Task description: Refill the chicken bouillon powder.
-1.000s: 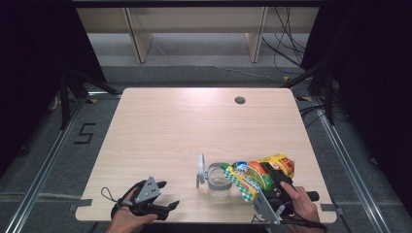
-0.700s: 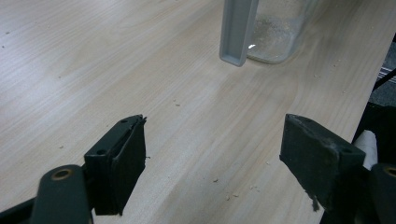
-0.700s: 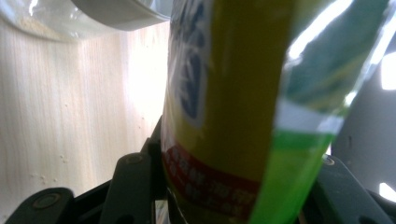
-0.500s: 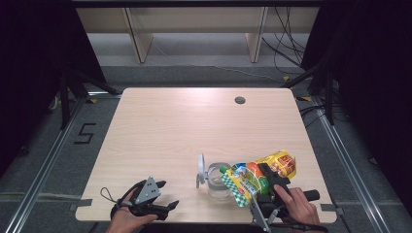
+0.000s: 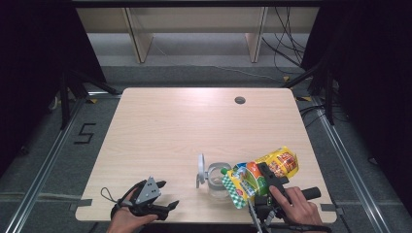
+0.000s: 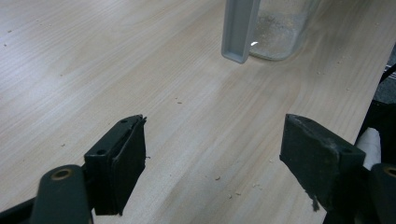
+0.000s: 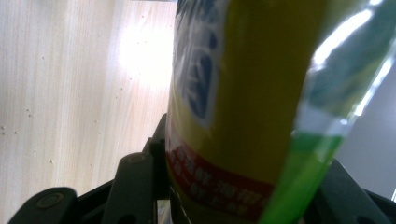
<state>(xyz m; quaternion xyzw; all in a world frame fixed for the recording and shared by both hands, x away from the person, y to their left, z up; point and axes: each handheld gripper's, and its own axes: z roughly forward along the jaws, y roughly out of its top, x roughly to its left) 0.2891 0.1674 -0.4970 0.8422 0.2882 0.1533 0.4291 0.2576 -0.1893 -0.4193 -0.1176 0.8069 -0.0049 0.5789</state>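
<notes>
Near the table's (image 5: pixel 184 126) front edge stands a clear jar (image 5: pixel 217 178), lid flipped up, with a thin layer of crumbs at its bottom. The right gripper (image 5: pixel 262 180) clamps a yellow-green snack bag (image 5: pixel 262 172), tilted with its checkered end just over the jar's mouth. The left gripper (image 5: pixel 165 194) rests wide open, empty, well apart.

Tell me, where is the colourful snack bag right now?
In the high view the snack bag is near the table's front right corner, clamped in the right gripper and tipped over the clear jar.
</notes>
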